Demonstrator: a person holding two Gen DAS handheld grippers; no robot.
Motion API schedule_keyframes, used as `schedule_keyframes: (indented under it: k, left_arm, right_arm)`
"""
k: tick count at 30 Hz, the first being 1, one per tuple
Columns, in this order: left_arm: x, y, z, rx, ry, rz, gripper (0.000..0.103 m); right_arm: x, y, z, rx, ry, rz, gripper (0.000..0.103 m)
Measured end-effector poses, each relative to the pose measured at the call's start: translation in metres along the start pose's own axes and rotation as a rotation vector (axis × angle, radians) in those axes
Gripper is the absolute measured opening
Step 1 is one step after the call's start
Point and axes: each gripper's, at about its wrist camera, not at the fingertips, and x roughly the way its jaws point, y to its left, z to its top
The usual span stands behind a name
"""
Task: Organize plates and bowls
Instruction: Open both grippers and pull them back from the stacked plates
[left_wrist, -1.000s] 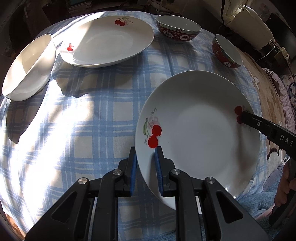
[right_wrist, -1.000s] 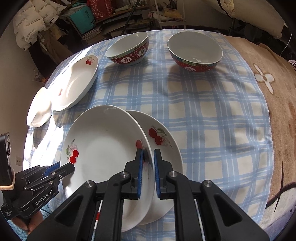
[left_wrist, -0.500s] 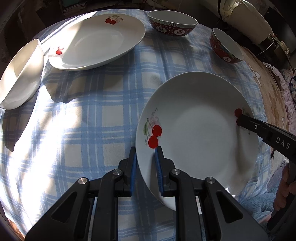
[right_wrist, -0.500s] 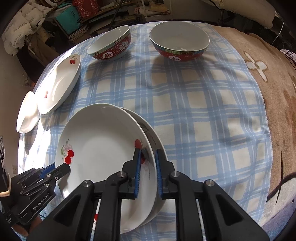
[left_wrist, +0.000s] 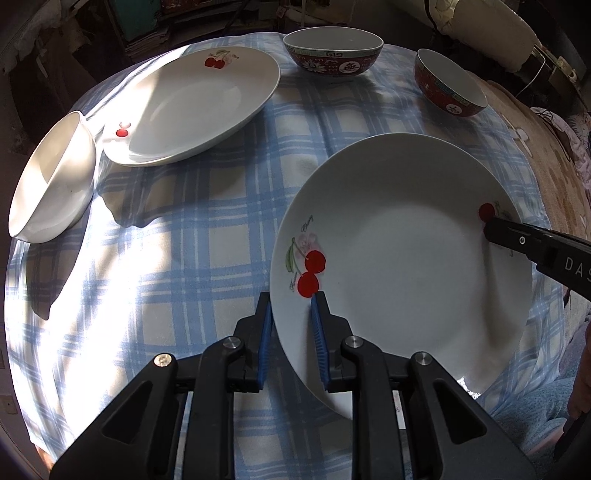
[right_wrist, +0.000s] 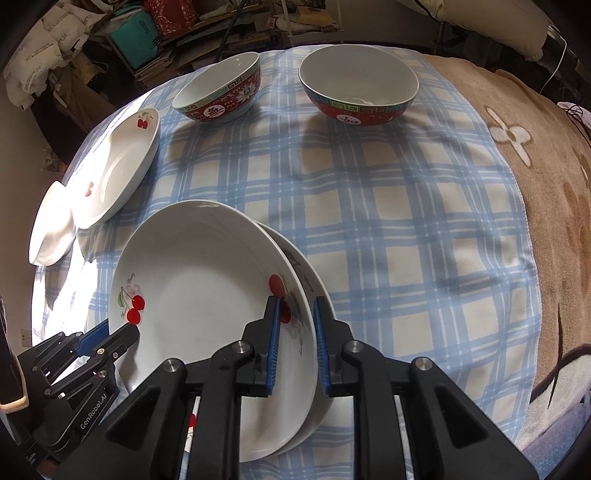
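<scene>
A white cherry plate (left_wrist: 399, 266) (right_wrist: 199, 295) lies on a second cherry plate (right_wrist: 310, 288) near the table's front edge. My left gripper (left_wrist: 291, 314) is shut on the top plate's left rim. My right gripper (right_wrist: 295, 314) straddles the right rims of both plates, its blue pads a little apart from them. It also shows in the left wrist view (left_wrist: 517, 240). A third cherry plate (left_wrist: 192, 107) (right_wrist: 118, 170) and a white bowl (left_wrist: 51, 181) lie at the far left. Two red patterned bowls (right_wrist: 218, 92) (right_wrist: 358, 88) stand at the back.
A blue-checked cloth (right_wrist: 388, 229) covers the table. A brown flowered blanket (right_wrist: 546, 184) lies to the right. Cluttered shelves and bags (right_wrist: 140, 33) stand behind the table.
The right gripper's pads have opened slightly around the two plate rims. Both cameras have moved forward a little. The left gripper keeps its hold on the top plate.
</scene>
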Motion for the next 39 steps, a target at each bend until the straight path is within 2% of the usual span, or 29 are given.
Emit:
schedule_keyframes:
  k: [12,25,28,31,36,39]
  left_arm:
    - [-0.003,0.001,-0.001,-0.01,-0.015,-0.005,0.02]
    - [-0.016,-0.002,-0.001,0.011,-0.052,-0.011,0.02]
    - [-0.017,-0.001,-0.002,0.01,-0.055,-0.002,0.02]
    - [-0.017,0.0,-0.002,0.004,-0.053,0.0,0.02]
    - [-0.019,0.004,-0.003,-0.011,-0.053,0.025,0.02]
    - [-0.02,0.009,-0.003,-0.026,-0.05,0.034,0.02]
  right_arm:
    - [0.0,-0.003,0.001,0.02,0.006,0.019,0.021]
    - [-0.01,-0.006,-0.001,0.034,-0.012,-0.004,0.022]
    - [-0.018,-0.008,0.0,0.035,-0.051,-0.032,0.033]
    - [-0.02,-0.01,0.002,0.054,-0.057,0.023,0.034]
    - [-0.017,-0.011,0.001,0.062,-0.041,0.015,0.038]
    - [-0.021,-0.01,0.001,0.058,-0.061,0.018,0.058]
